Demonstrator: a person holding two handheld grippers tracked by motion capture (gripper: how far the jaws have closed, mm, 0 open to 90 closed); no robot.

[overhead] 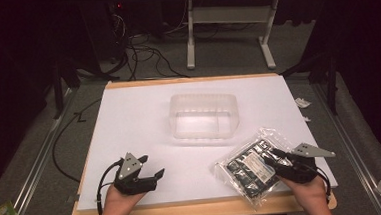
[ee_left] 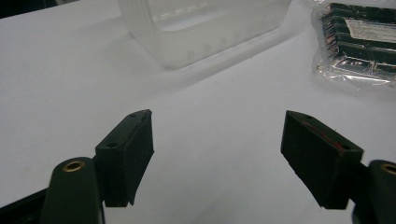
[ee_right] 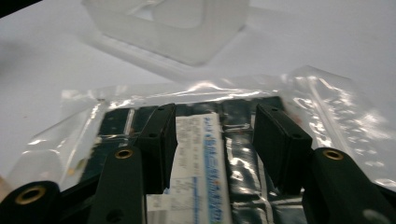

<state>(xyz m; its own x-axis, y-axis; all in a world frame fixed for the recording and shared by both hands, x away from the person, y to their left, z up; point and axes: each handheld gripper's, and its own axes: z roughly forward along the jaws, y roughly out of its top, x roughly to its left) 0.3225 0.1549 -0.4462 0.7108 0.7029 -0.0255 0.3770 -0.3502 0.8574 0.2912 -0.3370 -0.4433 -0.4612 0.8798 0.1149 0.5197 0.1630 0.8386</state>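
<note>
A clear plastic bag (overhead: 246,167) of dark green circuit modules with a white label lies at the board's front right. My right gripper (overhead: 272,158) rests over its near end, open, a jaw either side of the label (ee_right: 201,140), with the bag (ee_right: 116,122) beneath them. I cannot tell whether the pads touch the plastic. My left gripper (overhead: 151,168) sits at the front left, open wide over bare white board, nothing between its jaws (ee_left: 217,126). The bag (ee_left: 359,42) shows at the upper right of the left gripper view.
An empty clear plastic tub (overhead: 203,99) stands mid-board, beyond both grippers (ee_left: 196,39) (ee_right: 173,37). The white board (overhead: 139,120) lies on a wooden tabletop. Cables and a table frame (overhead: 228,15) are on the floor behind; scraps lie on the floor at right.
</note>
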